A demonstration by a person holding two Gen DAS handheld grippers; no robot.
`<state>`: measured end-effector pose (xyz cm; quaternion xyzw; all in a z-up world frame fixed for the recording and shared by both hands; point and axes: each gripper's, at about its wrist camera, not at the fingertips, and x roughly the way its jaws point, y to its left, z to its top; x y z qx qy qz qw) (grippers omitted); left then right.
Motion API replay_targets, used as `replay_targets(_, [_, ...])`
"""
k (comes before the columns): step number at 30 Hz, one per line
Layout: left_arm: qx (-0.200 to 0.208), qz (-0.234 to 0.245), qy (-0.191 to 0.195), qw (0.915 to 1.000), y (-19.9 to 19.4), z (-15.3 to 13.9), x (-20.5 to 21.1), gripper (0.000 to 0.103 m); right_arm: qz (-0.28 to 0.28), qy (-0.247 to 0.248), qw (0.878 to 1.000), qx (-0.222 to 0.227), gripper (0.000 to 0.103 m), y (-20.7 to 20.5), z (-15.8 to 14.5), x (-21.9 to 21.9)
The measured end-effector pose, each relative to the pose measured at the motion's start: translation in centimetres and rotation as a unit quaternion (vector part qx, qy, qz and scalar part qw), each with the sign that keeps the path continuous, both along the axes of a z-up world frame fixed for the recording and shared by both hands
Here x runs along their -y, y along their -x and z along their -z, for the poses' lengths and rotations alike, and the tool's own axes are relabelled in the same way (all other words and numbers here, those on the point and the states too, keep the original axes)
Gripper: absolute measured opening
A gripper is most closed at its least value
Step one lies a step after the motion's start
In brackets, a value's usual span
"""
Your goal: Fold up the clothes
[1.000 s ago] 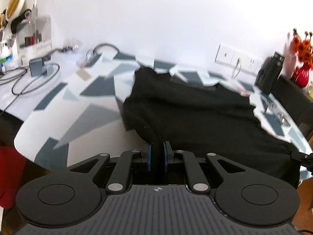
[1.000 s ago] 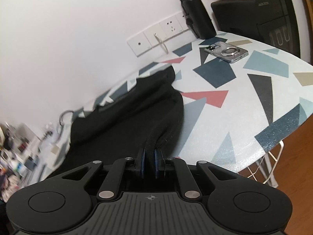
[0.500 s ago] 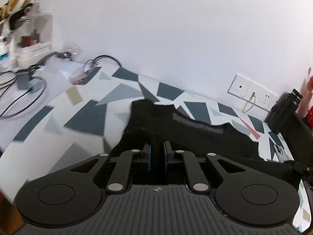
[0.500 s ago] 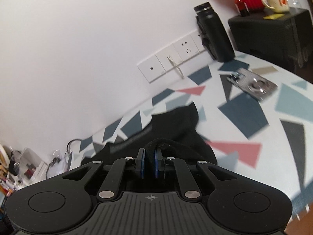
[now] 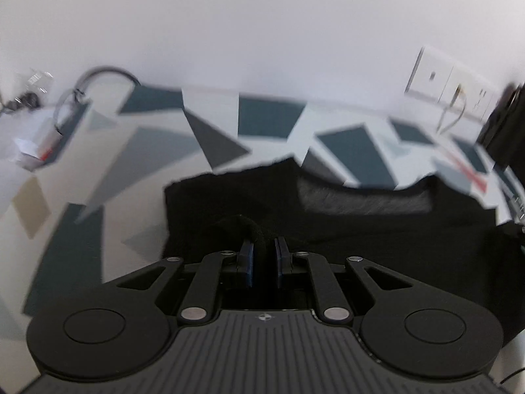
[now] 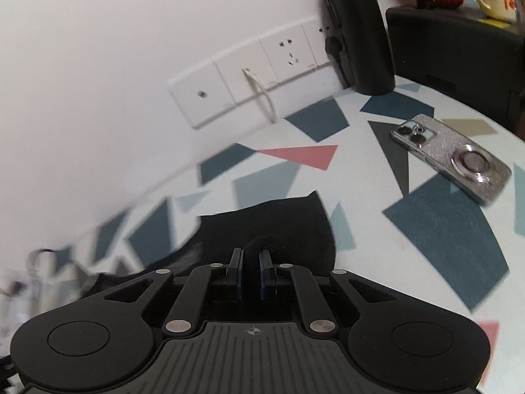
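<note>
Black garment (image 5: 377, 229): lies on patterned table (image 6: 443, 229), near edge doubled over toward wall. Left gripper (image 5: 262, 256): pinching a fabric fold. Right gripper (image 6: 251, 262): pinching the other corner. First fold nearly laid; release and further folds remain.

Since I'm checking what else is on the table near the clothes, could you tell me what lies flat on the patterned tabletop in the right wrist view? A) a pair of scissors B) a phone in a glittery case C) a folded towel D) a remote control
B: a phone in a glittery silver case lies back-up on the table, beyond the black garment.
</note>
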<state>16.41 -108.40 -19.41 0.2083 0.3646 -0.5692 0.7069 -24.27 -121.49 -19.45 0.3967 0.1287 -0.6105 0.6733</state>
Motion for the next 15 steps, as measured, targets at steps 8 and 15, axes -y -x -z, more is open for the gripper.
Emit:
replay_targets(8, [-0.006,0.042,0.014,0.9990,-1.4,-0.3,-1.0,0.046,-0.001,-0.009,1.000,-0.030,0.017,-1.1,2.9,1.9])
replay_targets(15, [-0.050,0.020,0.051,0.9972,-3.7,-3.7,-6.5,0.066,0.091,0.016,0.991,0.095,0.059,1.9,-0.9,-3.3])
